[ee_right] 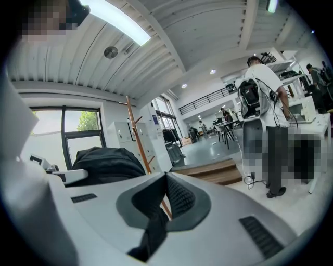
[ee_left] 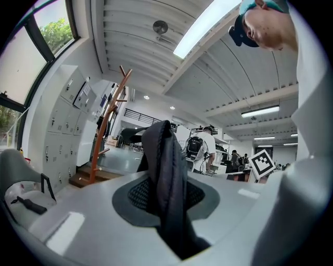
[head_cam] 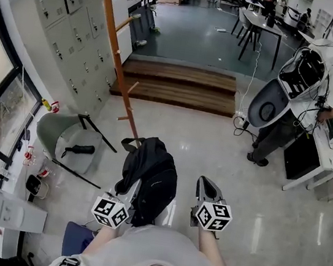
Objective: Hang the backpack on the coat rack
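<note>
The black backpack hangs low in front of me in the head view, just short of the foot of the orange wooden coat rack. My left gripper is shut on a wide black backpack strap, which stands up between its pads. To the backpack's right, my right gripper is shut on a thinner black strap that trails down out of its jaws. The right gripper view shows the backpack's bulk at left, with the rack's pole behind it. The left gripper view has the rack ahead at left.
Grey lockers line the wall left of the rack. A tipped grey chair lies on the floor near its base. A wooden step runs behind. A person stands at a white desk at right.
</note>
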